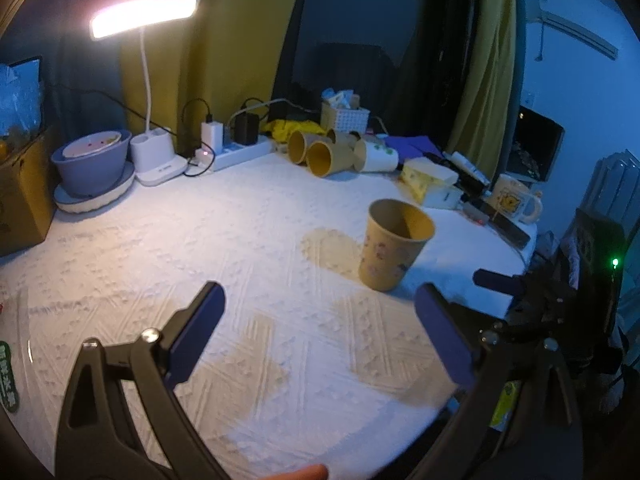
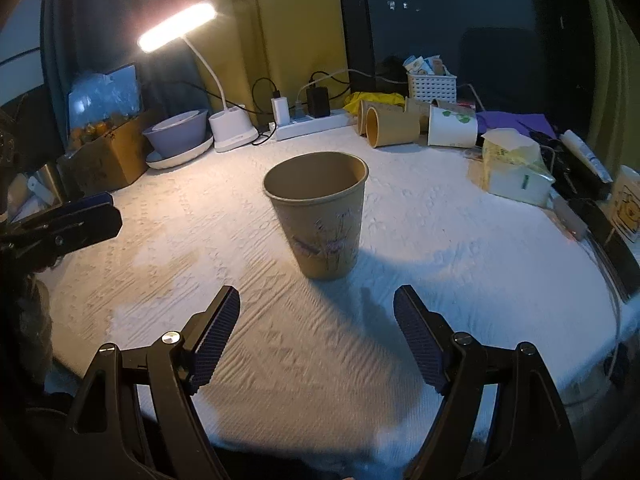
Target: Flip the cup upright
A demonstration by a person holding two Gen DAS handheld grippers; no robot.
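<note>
Paper cup (image 2: 320,216): tan, tapered, rolled rim, faint purple flower print on its wall. Stands upright, mouth up, on the table cover just ahead of the right claw (image 2: 316,328), centred on the gap between its fingers and touching neither. From the left claw (image 1: 320,320) it sits ahead and to the right (image 1: 394,246), apart from both fingers.

Right claw: two black hinged arms with silver screws, dark blue ribbed pads (image 2: 216,338), spread wide, holding nothing.

Left claw: same build, smooth-looking blue pads (image 1: 196,332), spread wide, empty. Its tip also shows at the left edge of the right wrist view (image 2: 76,220).

Table cover (image 2: 400,240): white, quilted, embossed with ridges and small raised motifs; tan stained patches ahead of the left claw, beside the cup's base.

Far ahead of both claws, along the back edge:
- Desk lamp (image 2: 178,26): white, lit bar head on a curved neck, boxy base.
- Bowl (image 2: 176,132): lilac, round, set on a white plate.
- Power strip (image 2: 316,122): white, long, with chargers plugged in.
- Spare cups (image 2: 394,128): several paper cups lying on their sides, tan and one white.
- Basket (image 2: 432,84): white, slotted plastic, filled with packets.
- Tissue pack (image 2: 508,168): soft yellow-and-white, far right of the right claw.
</note>
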